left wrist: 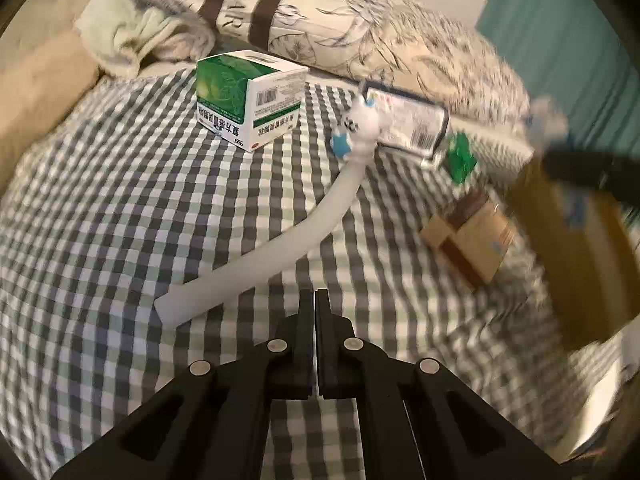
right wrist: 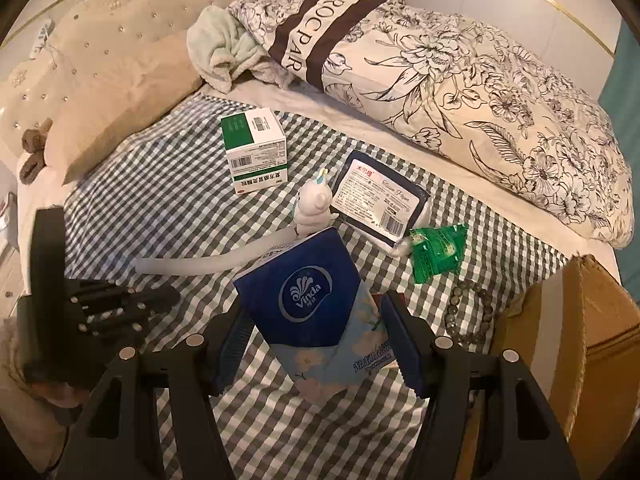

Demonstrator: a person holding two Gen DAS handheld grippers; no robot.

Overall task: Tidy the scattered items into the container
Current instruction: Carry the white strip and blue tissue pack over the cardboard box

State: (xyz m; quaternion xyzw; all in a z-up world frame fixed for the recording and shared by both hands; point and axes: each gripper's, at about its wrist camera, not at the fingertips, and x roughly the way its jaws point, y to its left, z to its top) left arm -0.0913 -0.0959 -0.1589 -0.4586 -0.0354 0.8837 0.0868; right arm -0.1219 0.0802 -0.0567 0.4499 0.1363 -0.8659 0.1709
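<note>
In the right wrist view my right gripper is shut on a blue Vinda tissue pack, held above the checked sheet. The cardboard box stands open at the right edge. On the sheet lie a green-and-white medicine box, a white long-handled tool with a toy figure, a dark tissue packet, a green sachet and a bead bracelet. My left gripper is shut with nothing in it, just past the long white handle. A brown packet lies beside the cardboard box.
A floral pillow and a pale green cloth lie at the head of the bed. A beige cushion leans on the studded headboard to the left. The checked sheet covers the bed's middle.
</note>
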